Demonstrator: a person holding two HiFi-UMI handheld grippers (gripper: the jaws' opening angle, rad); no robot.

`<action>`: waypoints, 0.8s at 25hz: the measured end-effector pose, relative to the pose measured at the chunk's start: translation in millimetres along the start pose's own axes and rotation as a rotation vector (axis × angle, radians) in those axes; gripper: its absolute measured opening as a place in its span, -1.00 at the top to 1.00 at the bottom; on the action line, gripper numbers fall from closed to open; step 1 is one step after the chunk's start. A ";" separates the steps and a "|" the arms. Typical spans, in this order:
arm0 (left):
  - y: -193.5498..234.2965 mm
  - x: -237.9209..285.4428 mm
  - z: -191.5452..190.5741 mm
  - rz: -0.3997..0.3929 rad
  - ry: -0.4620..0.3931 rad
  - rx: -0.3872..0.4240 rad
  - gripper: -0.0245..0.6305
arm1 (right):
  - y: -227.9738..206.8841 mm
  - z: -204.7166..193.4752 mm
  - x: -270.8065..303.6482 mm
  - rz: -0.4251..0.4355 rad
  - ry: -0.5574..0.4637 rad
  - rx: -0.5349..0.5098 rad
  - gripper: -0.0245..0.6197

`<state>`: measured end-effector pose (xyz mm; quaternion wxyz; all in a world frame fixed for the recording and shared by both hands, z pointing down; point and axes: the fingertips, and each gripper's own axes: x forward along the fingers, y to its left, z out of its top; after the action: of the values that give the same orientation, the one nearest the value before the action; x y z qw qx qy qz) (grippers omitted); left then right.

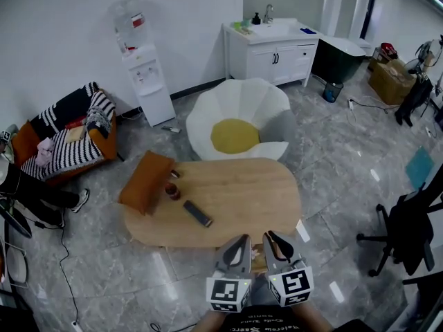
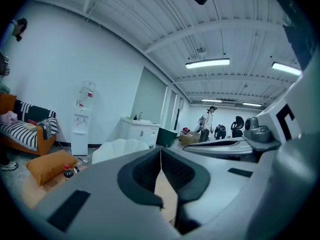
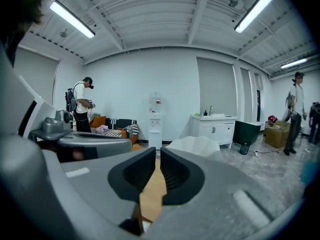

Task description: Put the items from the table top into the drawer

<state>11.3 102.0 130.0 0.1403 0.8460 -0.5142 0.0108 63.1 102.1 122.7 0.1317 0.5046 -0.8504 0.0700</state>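
Left of centre on the table, a remote and bottle are lying, likely light and rigid, best pinched crosswise, while left gripper, closed, and right gripper, nearly closed, are hovering empty.

Dark remote lying flat on table, left part; red-capped dark bottle upright near it.

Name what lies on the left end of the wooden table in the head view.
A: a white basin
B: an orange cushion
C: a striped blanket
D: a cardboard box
B: the orange cushion sits on the left end of the table, overhanging its edge, with the small bottle right beside it.
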 end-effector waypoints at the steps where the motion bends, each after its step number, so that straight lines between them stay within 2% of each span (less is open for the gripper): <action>1: -2.4 -1.0 2.6 -0.003 -0.005 0.002 0.89 | 0.3 1.7 -1.7 0.000 -0.002 -0.008 0.83; 12: -10.4 -12.7 15.6 -0.011 -0.026 0.041 0.89 | 11.1 12.2 -9.5 0.017 -0.029 -0.037 0.91; 20: -6.6 -12.1 12.9 0.007 -0.016 0.040 0.89 | 11.6 9.5 -5.9 0.046 -0.030 -0.027 0.91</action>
<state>9.8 112.2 114.2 0.1191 0.8471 -0.5178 0.0148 54.2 110.2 112.1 0.1241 0.4842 -0.8644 0.0540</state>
